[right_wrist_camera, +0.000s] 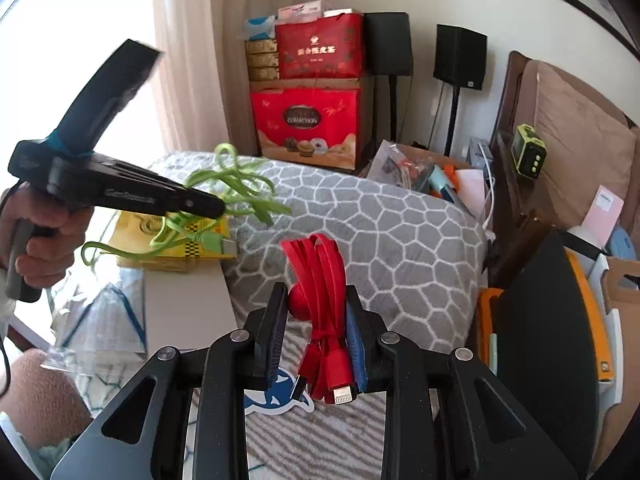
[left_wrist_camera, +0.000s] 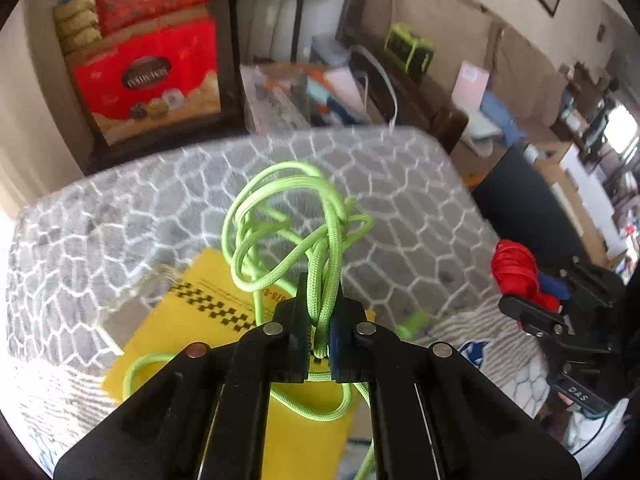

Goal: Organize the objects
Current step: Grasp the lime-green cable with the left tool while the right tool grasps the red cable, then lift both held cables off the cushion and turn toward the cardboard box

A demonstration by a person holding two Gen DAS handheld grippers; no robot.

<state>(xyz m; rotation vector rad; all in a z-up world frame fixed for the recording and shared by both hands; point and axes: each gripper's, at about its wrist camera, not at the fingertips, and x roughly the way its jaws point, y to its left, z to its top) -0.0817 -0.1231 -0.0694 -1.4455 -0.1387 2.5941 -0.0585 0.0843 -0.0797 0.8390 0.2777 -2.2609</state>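
The left tool is clamped on a loose tangle of lime-green cord, whose loops rise ahead of its tips and trail down onto a yellow box just below. The right tool is clamped on a bundled red flat cable, its plugs hanging toward the camera. Beyond both tools lies a grey honeycomb-patterned pillow.

Braided matt green cord, flat glossy red cable, fuzzy cloth cushion

"COLLECTION" on red box
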